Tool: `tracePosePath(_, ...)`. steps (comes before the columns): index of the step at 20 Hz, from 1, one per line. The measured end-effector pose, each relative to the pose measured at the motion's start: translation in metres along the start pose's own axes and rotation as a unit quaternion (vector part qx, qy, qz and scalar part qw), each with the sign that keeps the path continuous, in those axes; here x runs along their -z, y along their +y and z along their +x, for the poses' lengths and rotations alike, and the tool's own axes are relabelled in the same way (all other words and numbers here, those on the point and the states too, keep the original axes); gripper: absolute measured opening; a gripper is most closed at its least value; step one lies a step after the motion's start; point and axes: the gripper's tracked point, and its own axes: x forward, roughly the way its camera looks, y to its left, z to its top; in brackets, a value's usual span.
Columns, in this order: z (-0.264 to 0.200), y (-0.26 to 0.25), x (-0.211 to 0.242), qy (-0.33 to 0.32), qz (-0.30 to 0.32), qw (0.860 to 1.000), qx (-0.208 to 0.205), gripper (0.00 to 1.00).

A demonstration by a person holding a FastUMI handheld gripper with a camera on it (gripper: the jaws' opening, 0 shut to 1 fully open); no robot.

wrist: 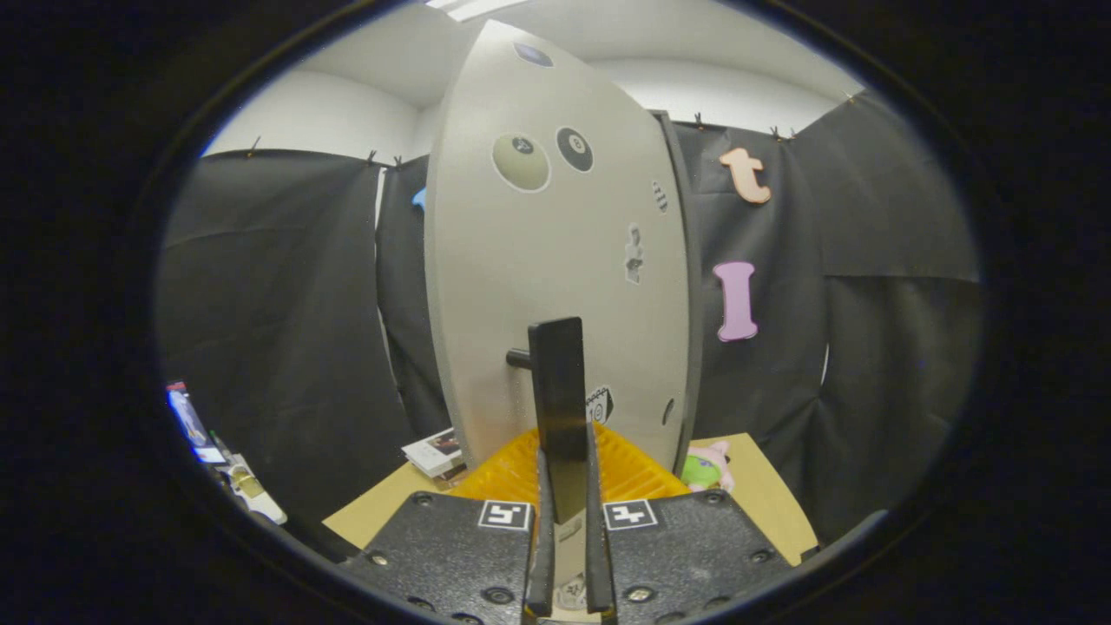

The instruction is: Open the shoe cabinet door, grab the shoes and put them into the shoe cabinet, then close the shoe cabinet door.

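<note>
Gripper (564,521) fingers sit close together, pressing on either side of a flat, dark, upright handle bar (558,408) that rises out from between them. A short dark post (518,358) joins the bar to the shoe cabinet door (538,260), which stands just ahead of the fingers as a tall, pale grey panel. Several stickers dot the door's face: two round billiard-ball stickers (542,156) sit side by side high up, and smaller ones lie lower toward the door's far edge. A dark strip (688,286) runs down that same edge of the panel.

Beneath the door, right ahead of the fingertips, lies a ribbed yellow-orange mat (634,473) on a tan cardboard-coloured surface (764,495). A small plush toy (707,469), green and pink, rests on that surface just beside the foot of the door, to the right of the fingers. To the left of the fingers, near the door's base, lies a small stack of printed cards or booklets (434,451).

Black cloth (286,330) hangs as the wall behind and to both sides of the door. Above the cloth, white wall and ceiling show. Farther off to the left of the fingers, some small cluttered items (217,460) sit low down, too blurred to identify.
</note>
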Motion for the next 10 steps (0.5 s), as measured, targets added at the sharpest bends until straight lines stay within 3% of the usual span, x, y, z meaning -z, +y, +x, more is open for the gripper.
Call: tracePosePath(10,-0.024,-0.069,-0.004,-0.002,-0.002,0.999,0.051,0.04)
